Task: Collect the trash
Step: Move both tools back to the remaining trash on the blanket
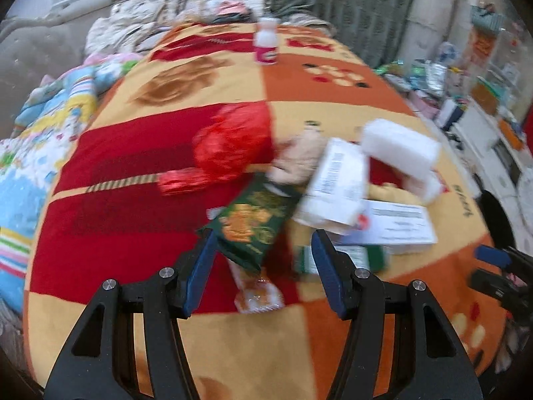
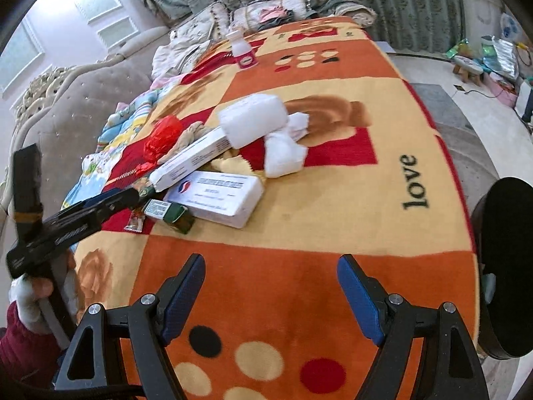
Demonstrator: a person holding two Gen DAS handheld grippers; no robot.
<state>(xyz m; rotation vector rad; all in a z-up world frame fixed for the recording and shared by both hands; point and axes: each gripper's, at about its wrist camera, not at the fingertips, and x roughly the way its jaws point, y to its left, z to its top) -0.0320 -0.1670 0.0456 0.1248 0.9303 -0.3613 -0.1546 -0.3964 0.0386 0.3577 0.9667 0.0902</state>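
The left gripper (image 1: 263,260), wide open and empty, nears the green foil snack packet (image 1: 253,223), seemingly lengthwise toward one o'clock; the right gripper (image 2: 269,293) gapes empty, farther off.

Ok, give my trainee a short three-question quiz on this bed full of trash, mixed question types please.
1. True or false: the left tool is shut on the green snack packet.
2. Multiple choice: the small white bottle with the pink label stands (A) inside the trash pile, (B) alone at the far end of the blanket, (C) on the floor.
3. Fill in: the word printed on the blanket near the right tool is ____.

Key: 1 false, both tools are open and empty; 2 B; 3 love.
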